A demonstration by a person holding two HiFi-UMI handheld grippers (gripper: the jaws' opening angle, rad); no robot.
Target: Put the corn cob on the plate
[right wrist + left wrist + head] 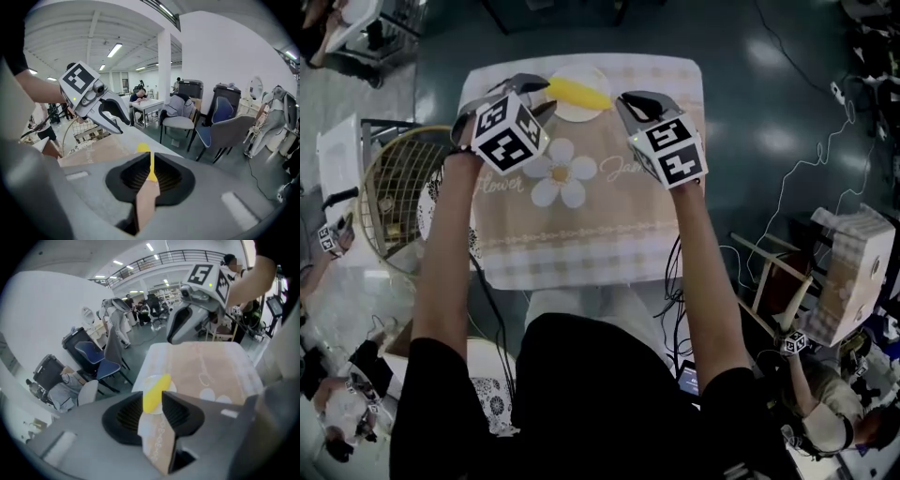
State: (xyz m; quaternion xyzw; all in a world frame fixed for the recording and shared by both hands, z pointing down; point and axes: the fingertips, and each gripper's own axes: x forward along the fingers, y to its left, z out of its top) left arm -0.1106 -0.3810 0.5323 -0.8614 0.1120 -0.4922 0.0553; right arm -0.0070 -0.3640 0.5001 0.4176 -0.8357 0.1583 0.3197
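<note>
Grey workshop floor is seen all round a small table [581,248], which is covered by a beige cloth printed with a daisy. A wire basket [389,197] stands off its left side. At the far edge of the cloth a plate [573,114] is set. The corn [577,93] lies across the plate, with its ends reaching about to the rim, so the task is judged as good as done.

What remains is mostly risk. The corn is round and is held by nothing, and the plate sits close to the far edge. If the left gripper [534,97] were lowered or swung to the right, the near end of the corn could be clipped. It could then be rolled off the plate and perhaps over the table's edge. The same could be caused from the other side by the right gripper [630,108]. The plate could also be shifted if the cloth were caught and dragged.

The left arm is stretched forward, and its gripper is held above the cloth just left of the plate, pitched down and away, with the marker cube turned upward. Its jaws are parted partway with nothing between them, and the corn is seen only beyond the gap. The right arm is stretched out likewise, with its gripper just right of the plate. Its jaws are drawn almost together and nothing is pinched.
</note>
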